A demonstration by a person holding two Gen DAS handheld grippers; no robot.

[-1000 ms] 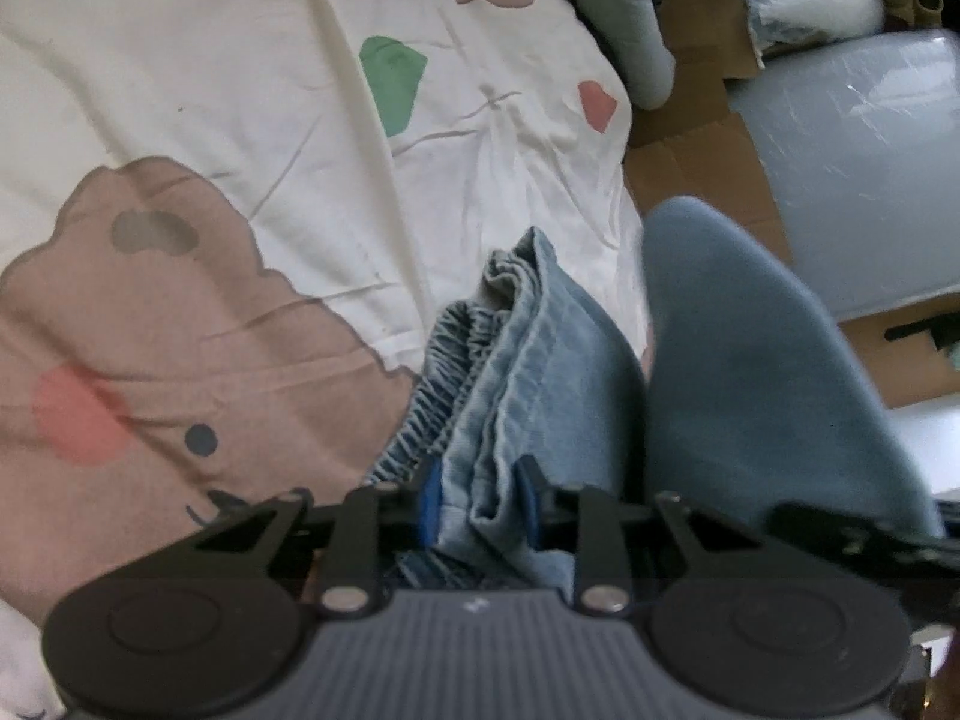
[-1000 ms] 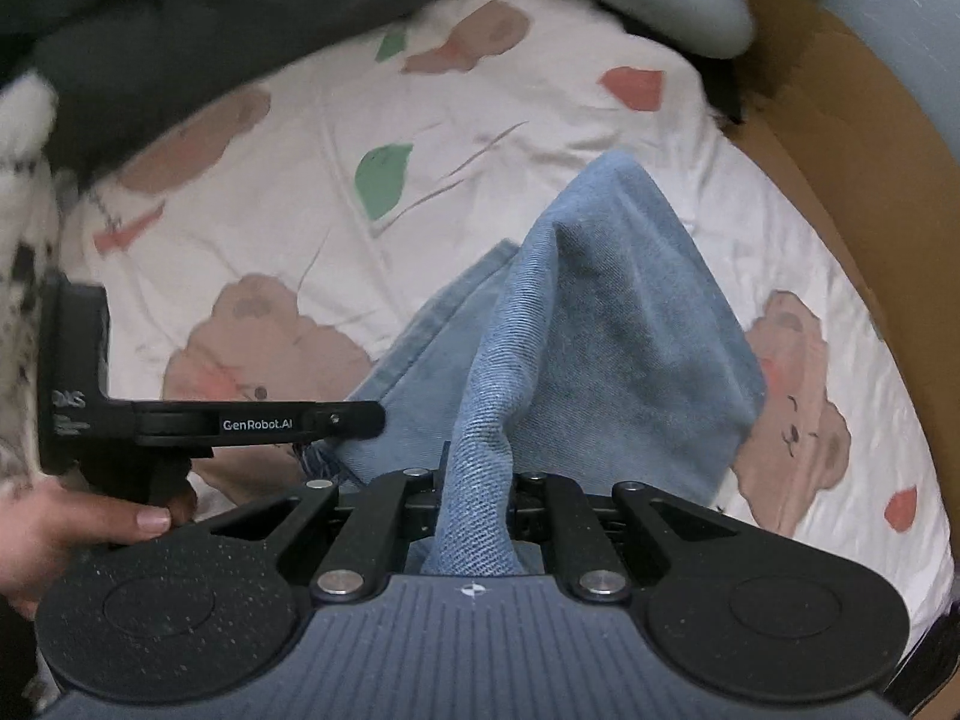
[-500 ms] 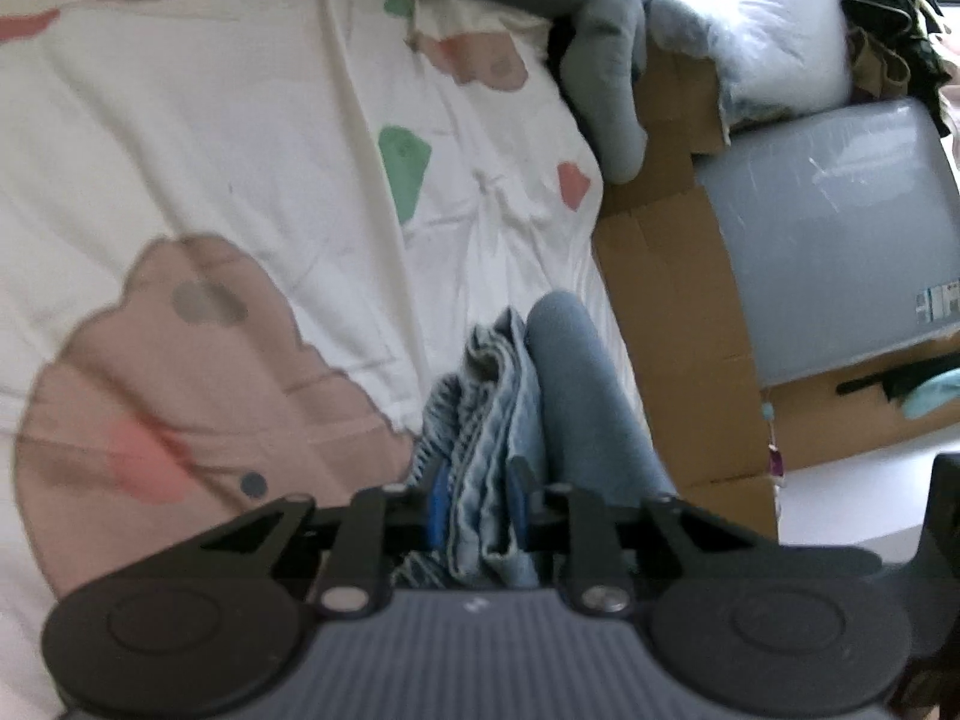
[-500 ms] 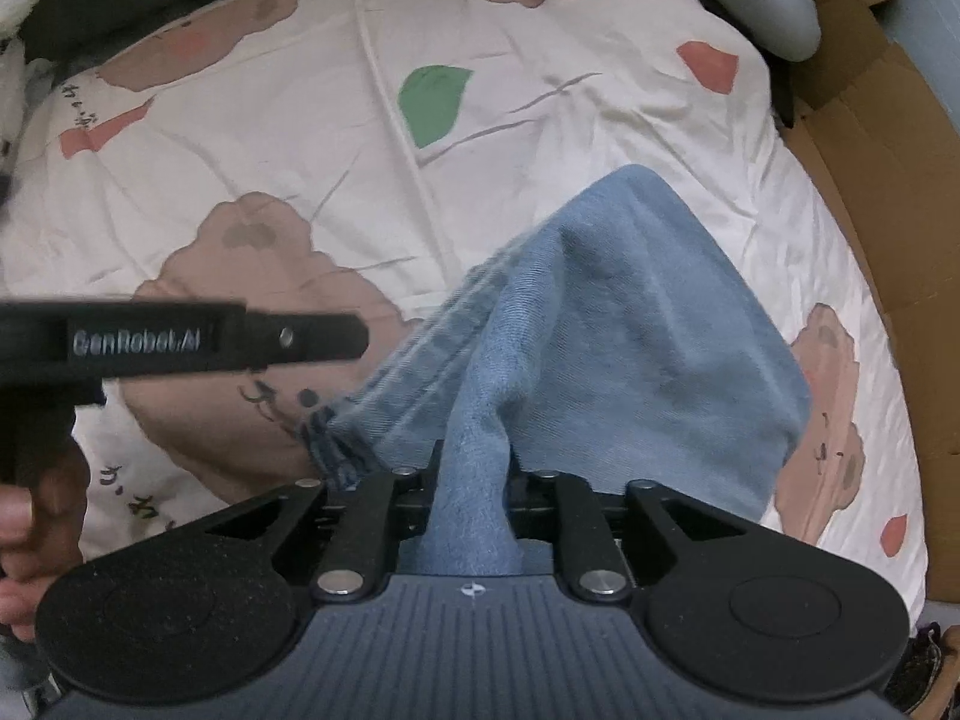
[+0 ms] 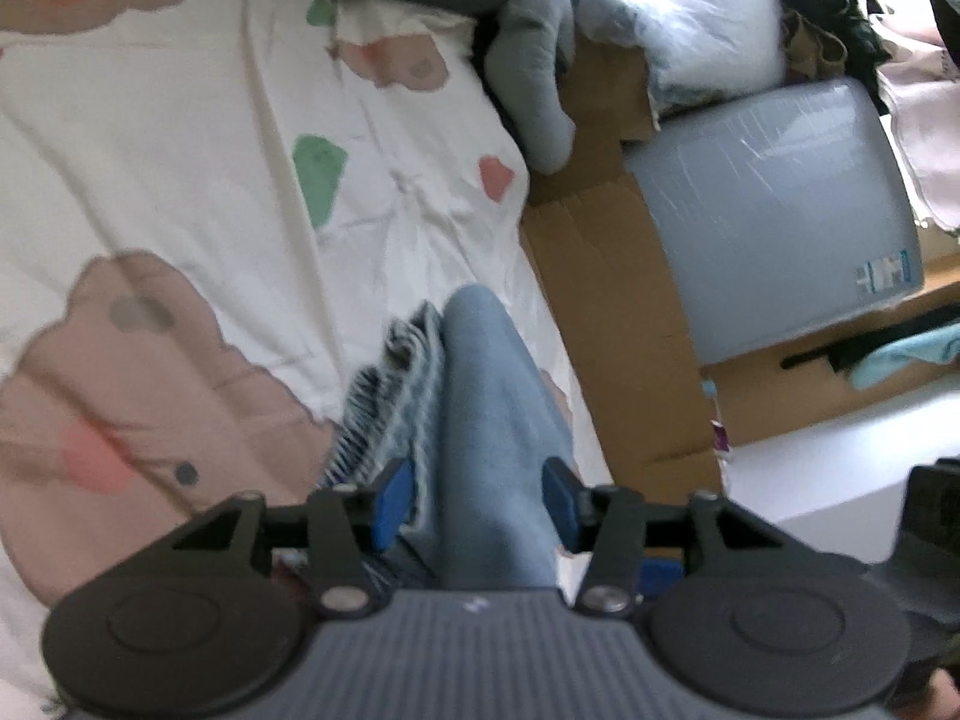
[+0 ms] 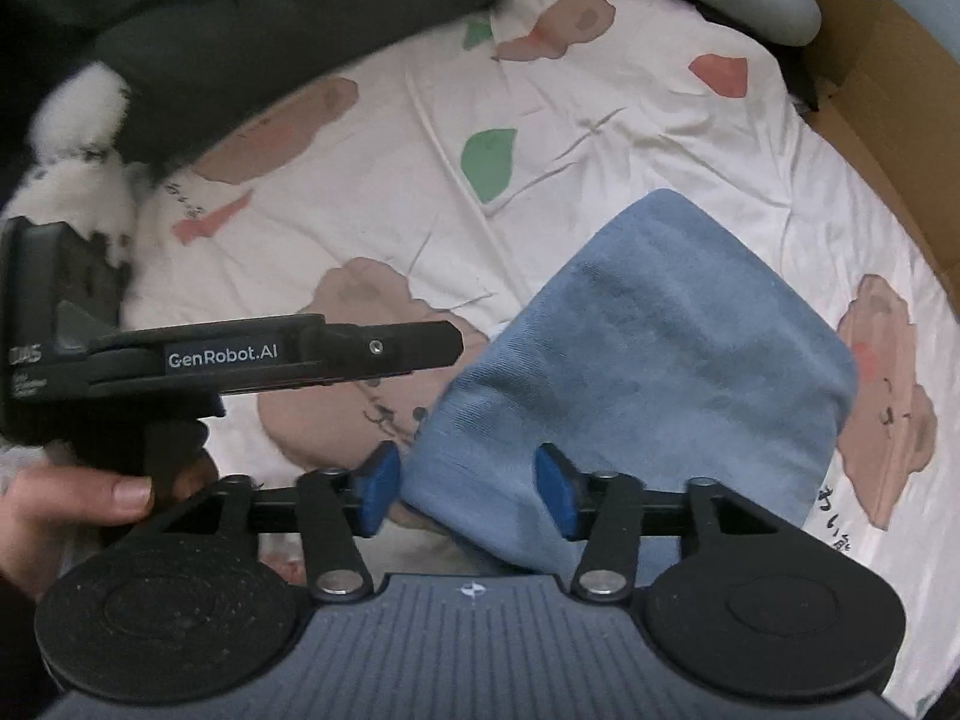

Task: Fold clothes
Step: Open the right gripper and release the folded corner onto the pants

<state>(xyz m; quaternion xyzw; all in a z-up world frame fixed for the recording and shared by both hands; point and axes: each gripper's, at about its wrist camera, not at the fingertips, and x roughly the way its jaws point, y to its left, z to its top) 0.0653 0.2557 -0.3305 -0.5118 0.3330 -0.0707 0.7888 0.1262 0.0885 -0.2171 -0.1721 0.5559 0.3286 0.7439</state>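
Observation:
A pair of light blue jeans (image 6: pixel 648 348) lies in a folded mound on the cream bedsheet (image 6: pixel 600 138) printed with bears. My right gripper (image 6: pixel 468 492) points down at it. Its jaws are opening, the denim sits loosely between the blue pads (image 6: pixel 378 489), and a gap shows at the left pad. In the left wrist view the jeans (image 5: pixel 486 396) run forward from my left gripper (image 5: pixel 477 504). Those jaws are opening too, around the folded edge without pinching it. The left gripper's body (image 6: pixel 288 351) shows at the left of the right wrist view, with a hand (image 6: pixel 78 498) on its grip.
A cardboard box (image 5: pixel 606 276) and a grey-blue case (image 5: pixel 774 210) stand by the bed's right edge. Near the bed's far corner are a grey plush (image 5: pixel 534 96) and a white pillow (image 5: pixel 690 18). A dark blanket (image 6: pixel 240 30) and a fluffy black-and-white toy (image 6: pixel 78 162) lie at the far left.
Both grippers were shut on the denim and have spread their jaws. The raised cloth has slumped onto the bed. The left view has lifted and shows more of the room.

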